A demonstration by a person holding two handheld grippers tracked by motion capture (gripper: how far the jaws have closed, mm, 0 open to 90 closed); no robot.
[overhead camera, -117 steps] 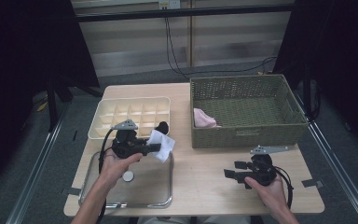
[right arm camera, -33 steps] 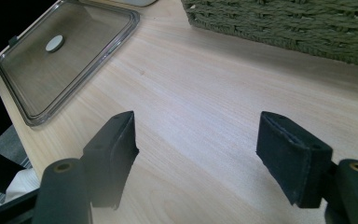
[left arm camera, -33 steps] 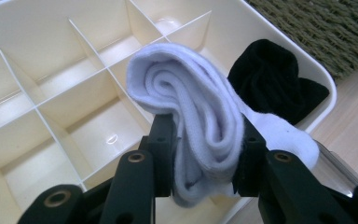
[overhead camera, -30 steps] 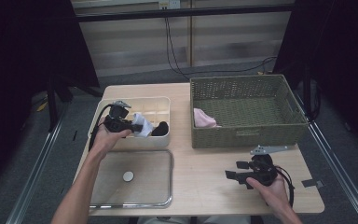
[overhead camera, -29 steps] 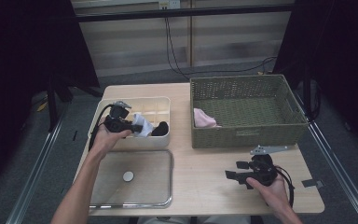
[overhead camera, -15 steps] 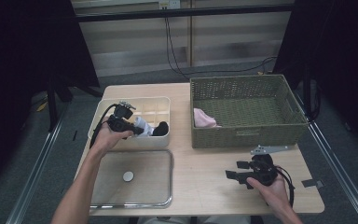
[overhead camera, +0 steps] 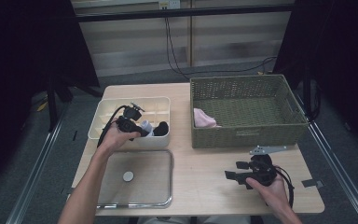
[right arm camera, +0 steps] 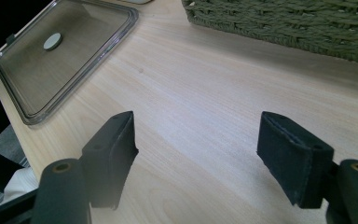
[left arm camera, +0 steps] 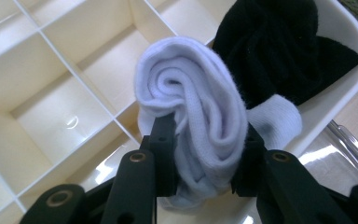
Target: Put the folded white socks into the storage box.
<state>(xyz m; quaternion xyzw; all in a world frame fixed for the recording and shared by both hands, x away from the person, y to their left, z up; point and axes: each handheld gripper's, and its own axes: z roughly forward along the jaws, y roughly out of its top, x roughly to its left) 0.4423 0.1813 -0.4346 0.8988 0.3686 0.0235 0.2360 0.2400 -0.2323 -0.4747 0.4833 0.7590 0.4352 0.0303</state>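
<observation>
My left gripper (overhead camera: 142, 127) (left arm camera: 205, 158) is shut on a rolled white sock (left arm camera: 196, 107) (overhead camera: 147, 127) and holds it over the front right part of the cream divided box (overhead camera: 109, 112) (left arm camera: 51, 107). A black sock (left arm camera: 279, 51) (overhead camera: 161, 128) lies in the box's right front compartment, right beside the white one. My right gripper (overhead camera: 233, 175) (right arm camera: 200, 158) rests open over bare tabletop at the front right, with nothing between its jaws.
A clear lid (overhead camera: 140, 179) (right arm camera: 60, 56) with a round knob lies on the table in front of the box. A green woven basket (overhead camera: 247, 135) (right arm camera: 289, 23) stands at the back right with a pink cloth (overhead camera: 204, 118) inside. Bare wood lies between lid and right gripper.
The left gripper carried the white sock from above the lid back to the box, then lowered it a little toward the compartment beside the black sock. The right gripper stayed put.
</observation>
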